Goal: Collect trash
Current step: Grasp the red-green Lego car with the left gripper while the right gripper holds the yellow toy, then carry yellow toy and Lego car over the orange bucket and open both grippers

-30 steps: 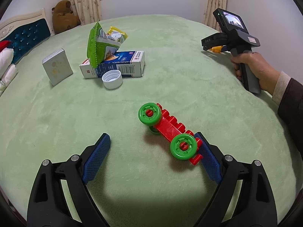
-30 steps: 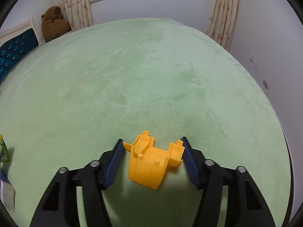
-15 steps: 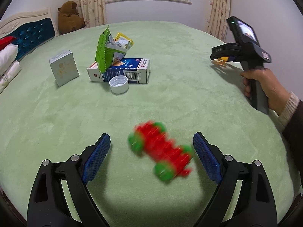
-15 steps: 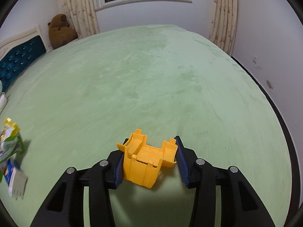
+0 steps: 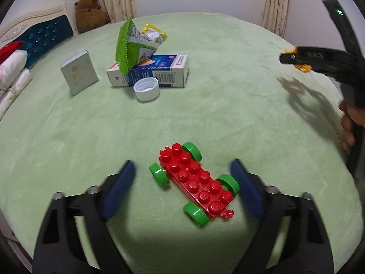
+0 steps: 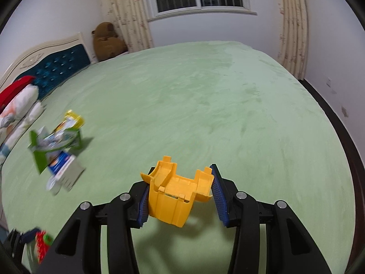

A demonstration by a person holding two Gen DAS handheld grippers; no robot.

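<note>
Two claws over green bedspread (image 5: pixel 228 91): left claw (image 5: pixel 182 182) closing around toy car (image 5: pixel 194 180), untouched; right claw (image 6: pixel 180 191) clamped on yellow piece (image 6: pixel 175 194).

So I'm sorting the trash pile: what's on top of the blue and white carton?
A torn green snack bag leans on the carton, with a yellow wrapper behind it. The bag covers the carton's left top, so anything beneath can't be seen.
</note>
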